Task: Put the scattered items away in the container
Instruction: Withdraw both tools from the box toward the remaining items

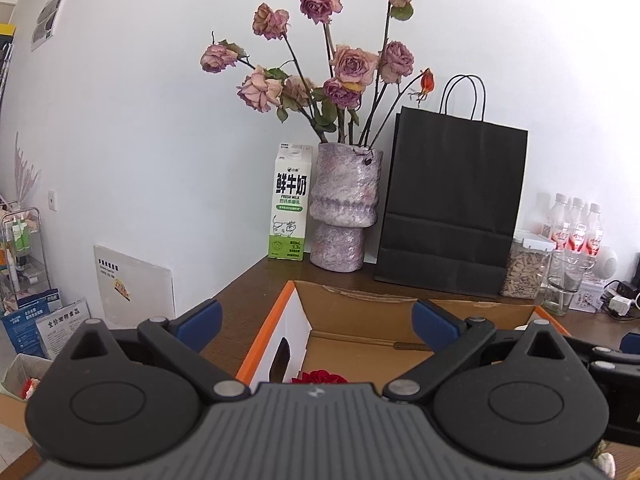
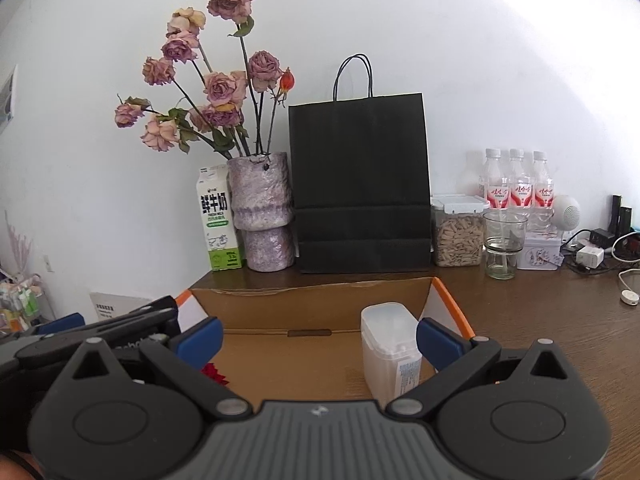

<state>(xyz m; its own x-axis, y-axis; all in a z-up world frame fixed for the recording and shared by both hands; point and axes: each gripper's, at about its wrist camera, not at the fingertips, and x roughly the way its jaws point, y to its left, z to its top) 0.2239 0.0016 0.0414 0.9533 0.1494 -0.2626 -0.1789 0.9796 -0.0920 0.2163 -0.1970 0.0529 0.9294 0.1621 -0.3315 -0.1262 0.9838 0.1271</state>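
Observation:
An open cardboard box [image 1: 360,312] with orange rims sits on the brown table; it also shows in the right wrist view [image 2: 312,308]. A red artificial flower [image 1: 320,377] lies on its floor at the left, also seen in the right wrist view [image 2: 214,373]. A white translucent plastic container [image 2: 390,348] stands upright inside the box at the right. My left gripper [image 1: 316,322] is open and empty above the box's left side. My right gripper [image 2: 320,338] is open and empty above the box, its right finger next to the plastic container.
Along the wall stand a milk carton [image 1: 289,204], a vase of dried roses [image 1: 344,208], a black paper bag [image 1: 452,204], a jar of seeds [image 2: 458,234], a glass [image 2: 504,244], three bottles [image 2: 516,184] and chargers with cables [image 2: 592,256].

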